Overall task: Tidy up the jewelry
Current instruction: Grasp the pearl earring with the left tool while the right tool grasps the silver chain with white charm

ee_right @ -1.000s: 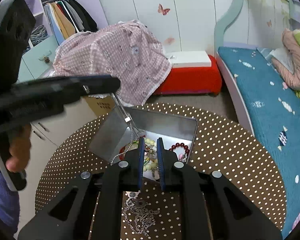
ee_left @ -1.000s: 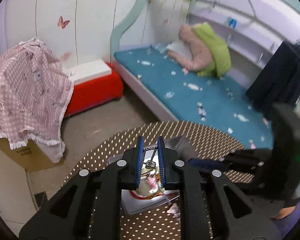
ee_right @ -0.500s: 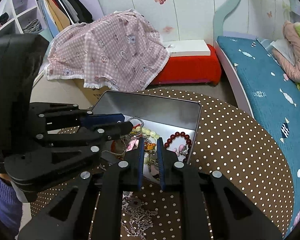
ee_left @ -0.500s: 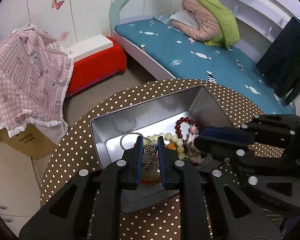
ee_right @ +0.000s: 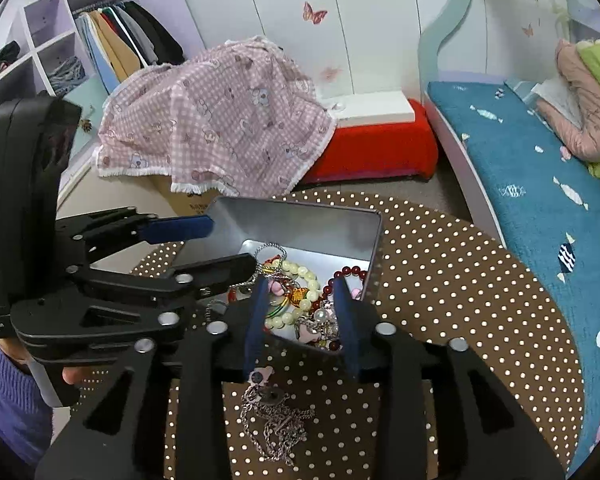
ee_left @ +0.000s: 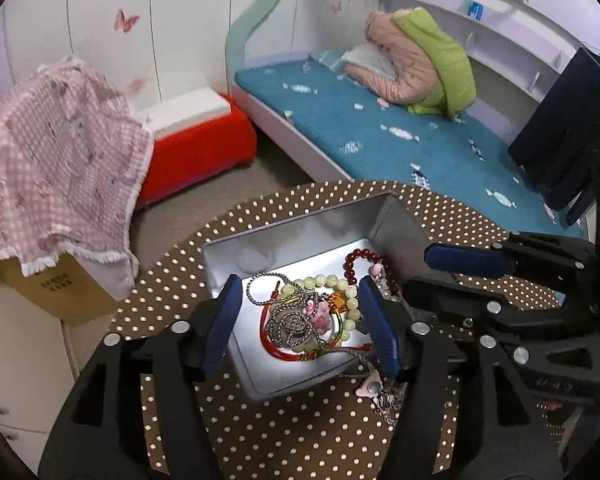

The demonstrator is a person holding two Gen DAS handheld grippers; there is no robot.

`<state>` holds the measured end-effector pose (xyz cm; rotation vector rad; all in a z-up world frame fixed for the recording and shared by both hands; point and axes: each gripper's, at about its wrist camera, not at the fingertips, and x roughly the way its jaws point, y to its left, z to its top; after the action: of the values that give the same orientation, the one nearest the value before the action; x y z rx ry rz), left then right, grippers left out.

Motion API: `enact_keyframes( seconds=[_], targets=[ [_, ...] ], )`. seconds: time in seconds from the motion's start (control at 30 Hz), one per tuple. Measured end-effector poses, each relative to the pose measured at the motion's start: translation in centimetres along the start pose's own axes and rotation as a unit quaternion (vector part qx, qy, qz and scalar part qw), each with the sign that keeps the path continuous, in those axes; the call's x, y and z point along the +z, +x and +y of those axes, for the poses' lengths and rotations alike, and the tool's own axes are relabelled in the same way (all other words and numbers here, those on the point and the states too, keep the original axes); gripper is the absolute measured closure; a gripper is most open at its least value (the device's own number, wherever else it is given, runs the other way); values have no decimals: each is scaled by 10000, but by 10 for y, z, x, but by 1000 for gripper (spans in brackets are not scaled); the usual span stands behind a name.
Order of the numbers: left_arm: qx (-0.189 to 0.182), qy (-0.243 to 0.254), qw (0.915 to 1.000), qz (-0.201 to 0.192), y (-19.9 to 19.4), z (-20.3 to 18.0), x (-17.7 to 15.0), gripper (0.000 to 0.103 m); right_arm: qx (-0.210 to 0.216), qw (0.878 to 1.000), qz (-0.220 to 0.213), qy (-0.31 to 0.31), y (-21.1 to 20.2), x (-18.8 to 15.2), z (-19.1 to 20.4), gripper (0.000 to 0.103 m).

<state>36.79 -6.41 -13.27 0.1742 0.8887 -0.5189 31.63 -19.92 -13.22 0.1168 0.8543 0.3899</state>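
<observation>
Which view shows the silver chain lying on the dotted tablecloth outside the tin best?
The right wrist view: the silver chain lies fully visible between the gripper's arms, in front of the metal tin. The left wrist view shows only a bit behind its own finger.

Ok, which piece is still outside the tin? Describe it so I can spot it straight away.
Find the round brown polka-dot table with the open silver tin on it. On the cloth just in front of the tin's near wall lies a heap of silver chain with a small pink charm. Unlike the beaded bracelets, it is bare metal links and sits outside the tin.
</observation>
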Motion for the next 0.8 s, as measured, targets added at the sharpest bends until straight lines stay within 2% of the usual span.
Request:
enact_keyframes(
  seconds=[0.13, 0.3, 0.5, 0.67, 0.8],
  targets=[
    [200, 51, 9987, -463, -37, -3, -12, 27, 8, 9998, -193, -76, -20, -6, 6, 65],
    [305, -119, 9963, -799, -72, 6, -49, 26, 33, 9993, -308, -222, -39, -27, 14, 62],
    [516, -414, 9956, -663, -74, 13, -101, 26, 59, 9995, -182, -271, -41, -55, 20, 58],
    [307, -565, 9972, -370, -61, 7, -139, 26, 30, 9997, -4, -261, -36, -77, 20, 56],
    [360, -488, 9980, -198, -46, 0, -153, 26, 49, 9996, 118, -242, -29, -87, 22, 56]
  ],
)
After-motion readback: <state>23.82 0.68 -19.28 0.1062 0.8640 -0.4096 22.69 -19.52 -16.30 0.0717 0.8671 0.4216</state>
